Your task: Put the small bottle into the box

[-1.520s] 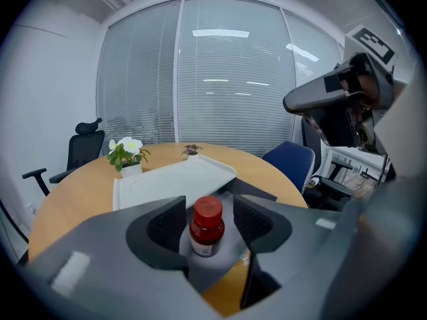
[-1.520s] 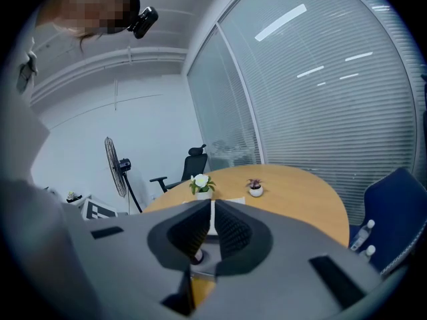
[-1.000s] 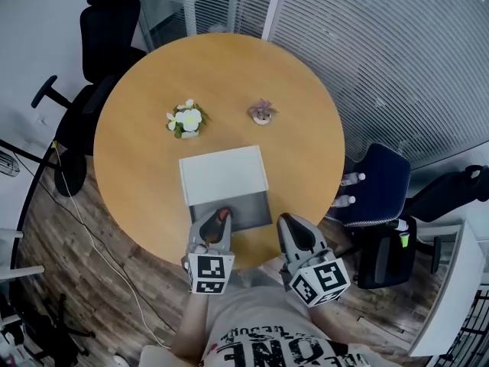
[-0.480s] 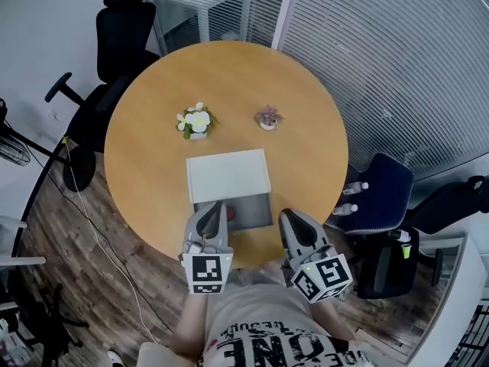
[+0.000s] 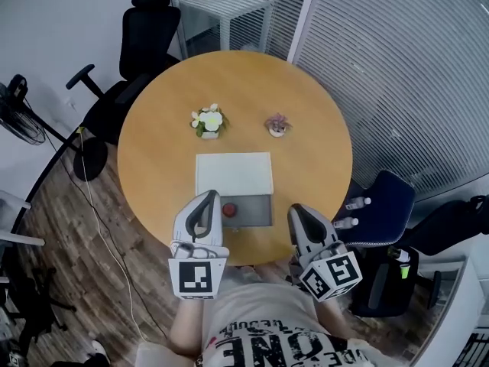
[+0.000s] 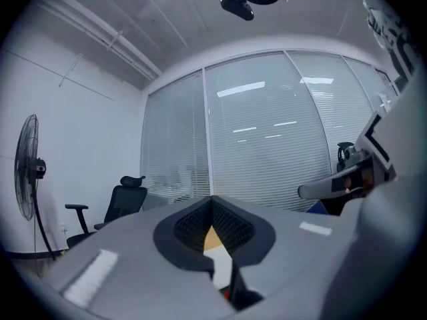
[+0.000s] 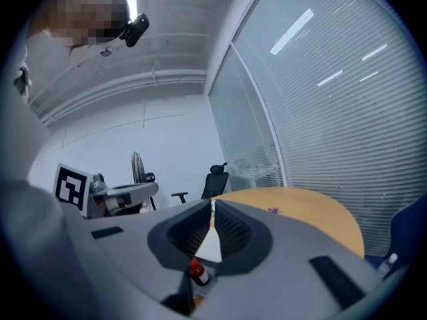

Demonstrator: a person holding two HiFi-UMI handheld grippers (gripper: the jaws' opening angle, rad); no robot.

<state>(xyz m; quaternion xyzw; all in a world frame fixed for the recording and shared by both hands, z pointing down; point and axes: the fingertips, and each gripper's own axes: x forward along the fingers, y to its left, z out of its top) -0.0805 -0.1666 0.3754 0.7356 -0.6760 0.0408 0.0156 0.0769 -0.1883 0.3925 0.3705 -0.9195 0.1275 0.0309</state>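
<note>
Blinds (image 5: pixel 397 67) and office chairs (image 5: pixel 145 33) edge the round table (image 5: pixel 229 82) holding the box (image 5: pixel 234 174)

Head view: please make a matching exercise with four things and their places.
1 dark blue padded chair
2 small red-capped bottle
3 white-flowered pot plant
4 small pink pot plant

A in the half-open grey box
B on the round wooden table, beyond the box's left corner
C on the table, beyond the box's right corner
D off the table, at its right

Pairs: 1-D, 2-A, 3-B, 4-C
</note>
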